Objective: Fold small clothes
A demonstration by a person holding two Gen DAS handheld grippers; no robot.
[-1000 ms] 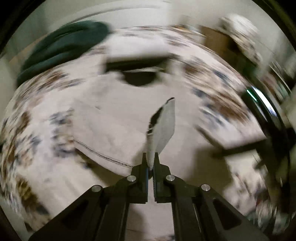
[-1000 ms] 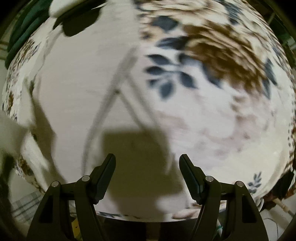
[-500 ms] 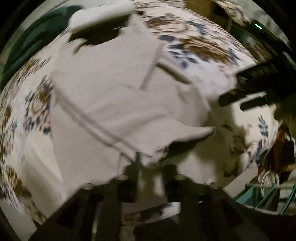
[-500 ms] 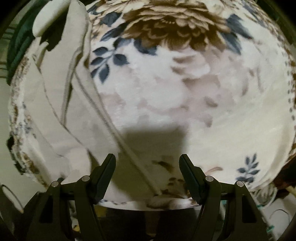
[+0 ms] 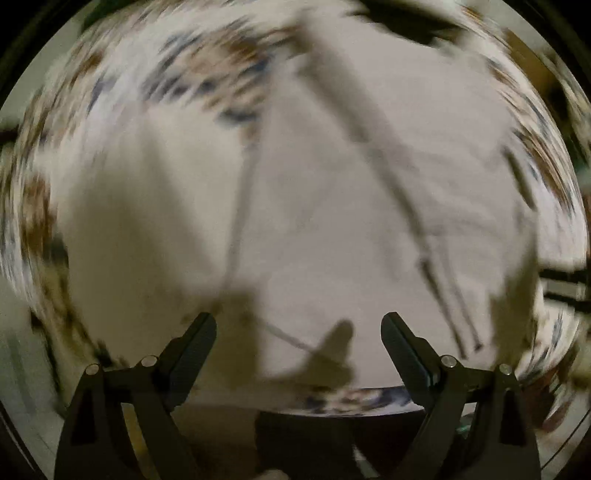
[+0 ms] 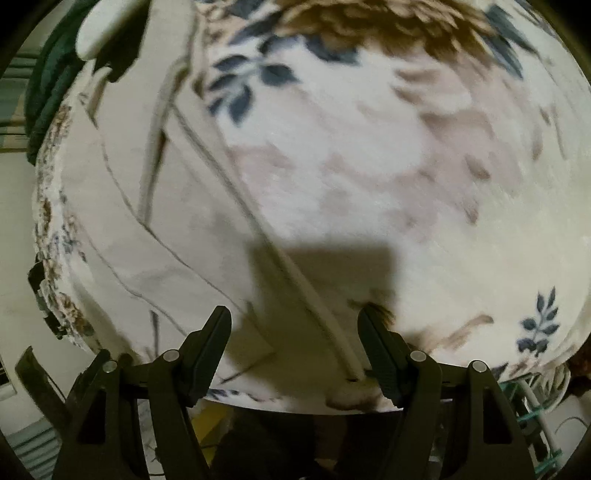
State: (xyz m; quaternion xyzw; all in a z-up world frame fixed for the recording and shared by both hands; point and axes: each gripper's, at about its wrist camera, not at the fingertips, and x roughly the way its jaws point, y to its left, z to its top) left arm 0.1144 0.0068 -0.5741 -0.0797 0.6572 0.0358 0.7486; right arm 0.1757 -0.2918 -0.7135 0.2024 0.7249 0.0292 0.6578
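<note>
A pale beige garment (image 5: 332,206) with thin dark seams lies spread on a floral blanket (image 5: 207,81); the left wrist view is motion-blurred. My left gripper (image 5: 298,332) is open and empty just above the garment's near part. In the right wrist view the same garment (image 6: 155,229) lies at the left on the blanket (image 6: 388,166). Its hemmed edge (image 6: 317,302) runs down between the fingers of my right gripper (image 6: 294,328), which is open and empty over the near edge.
A dark green cloth (image 6: 48,81) lies at the blanket's far left. A pale rounded object (image 6: 103,22) with a dark shape under it sits at the far end of the garment. The blanket's front edge (image 6: 295,404) drops off just below both grippers.
My left gripper held a corner of the garment a second ago; it has let go and now stands open over the laid-down cloth. My right gripper stayed open and shifted towards the garment's hem.
</note>
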